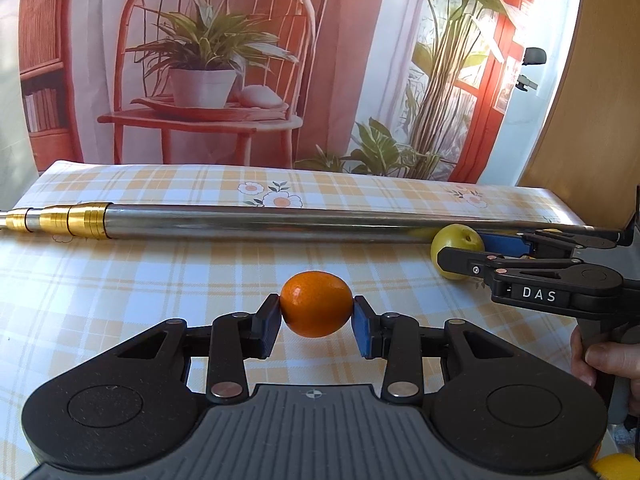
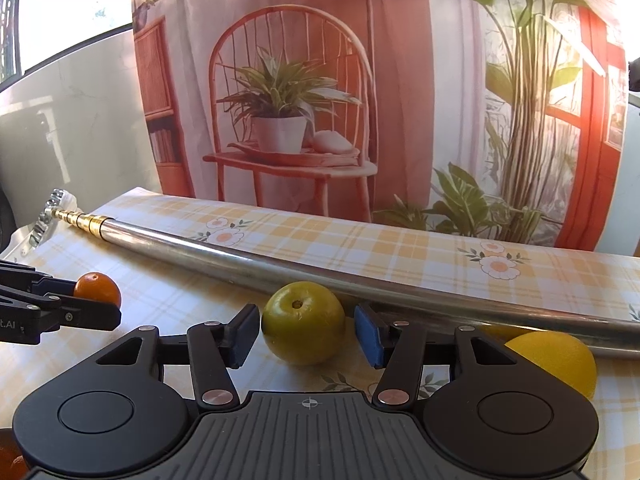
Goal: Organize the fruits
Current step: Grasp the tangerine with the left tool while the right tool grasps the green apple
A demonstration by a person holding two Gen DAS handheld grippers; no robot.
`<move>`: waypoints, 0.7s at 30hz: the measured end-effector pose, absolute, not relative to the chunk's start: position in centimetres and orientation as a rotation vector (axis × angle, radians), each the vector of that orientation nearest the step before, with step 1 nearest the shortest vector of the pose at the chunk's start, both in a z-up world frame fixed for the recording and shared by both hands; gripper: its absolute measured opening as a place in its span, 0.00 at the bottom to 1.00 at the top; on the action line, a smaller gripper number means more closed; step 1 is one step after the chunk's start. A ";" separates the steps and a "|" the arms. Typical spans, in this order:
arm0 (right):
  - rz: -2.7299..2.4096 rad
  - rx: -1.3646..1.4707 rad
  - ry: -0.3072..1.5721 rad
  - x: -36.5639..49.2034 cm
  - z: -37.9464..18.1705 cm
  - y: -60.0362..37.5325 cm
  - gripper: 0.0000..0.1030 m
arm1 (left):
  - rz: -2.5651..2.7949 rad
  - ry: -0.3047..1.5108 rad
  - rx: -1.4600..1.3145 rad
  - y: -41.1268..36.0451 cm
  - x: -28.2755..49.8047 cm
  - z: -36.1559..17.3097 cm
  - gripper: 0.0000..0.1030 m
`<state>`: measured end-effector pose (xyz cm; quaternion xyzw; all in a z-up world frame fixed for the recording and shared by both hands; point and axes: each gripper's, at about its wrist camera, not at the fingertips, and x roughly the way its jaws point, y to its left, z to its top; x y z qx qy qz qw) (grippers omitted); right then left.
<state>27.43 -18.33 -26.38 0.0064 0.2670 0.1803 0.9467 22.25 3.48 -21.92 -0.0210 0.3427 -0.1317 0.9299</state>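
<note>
Left gripper: jaws pinching the orange above the table. Right gripper: jaws spread around the green fruit, near a metal pole.

A counter covered in yellow-and-white plaid cloth with daisy prints carries a long silver metal pole with brass-coloured collars. Just beside the pole rest a round yellow-green fruit and a yellow fruit.
</note>
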 end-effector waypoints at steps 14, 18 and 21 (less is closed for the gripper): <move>0.367 0.031 0.550 27.1 -26.7 -18.4 0.42 | -0.224 0.693 -0.085 4.5 20.5 -21.3 0.39; 0.364 0.062 0.540 26.8 -26.7 -19.1 0.42 | -0.209 0.692 -0.099 4.8 20.0 -21.0 0.39; 0.370 0.101 0.512 26.4 -26.6 -19.8 0.41 | -0.204 0.689 -0.111 5.1 19.3 -20.8 0.39</move>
